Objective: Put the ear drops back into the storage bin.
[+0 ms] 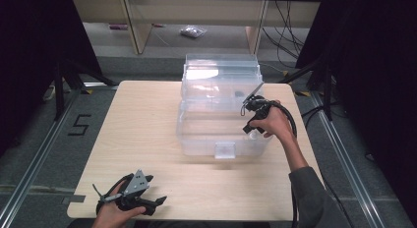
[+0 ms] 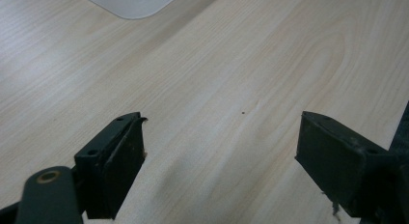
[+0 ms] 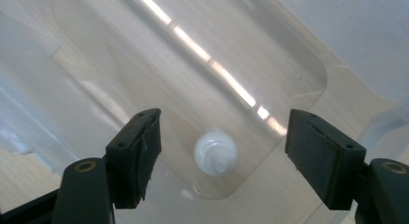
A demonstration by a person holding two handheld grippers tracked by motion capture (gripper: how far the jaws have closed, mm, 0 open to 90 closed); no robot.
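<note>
One white bottle [image 3: 215,152] (upright) in one clear box [image 1: 196,134], under right gripper [image 3: 222,151].

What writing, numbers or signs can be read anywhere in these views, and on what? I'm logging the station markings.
"5": a dark numeral marked on the grey floor, left of the wooden table.
No label or print can be read on the clear plastic box, the small white bottle inside it, or either gripper.
</note>
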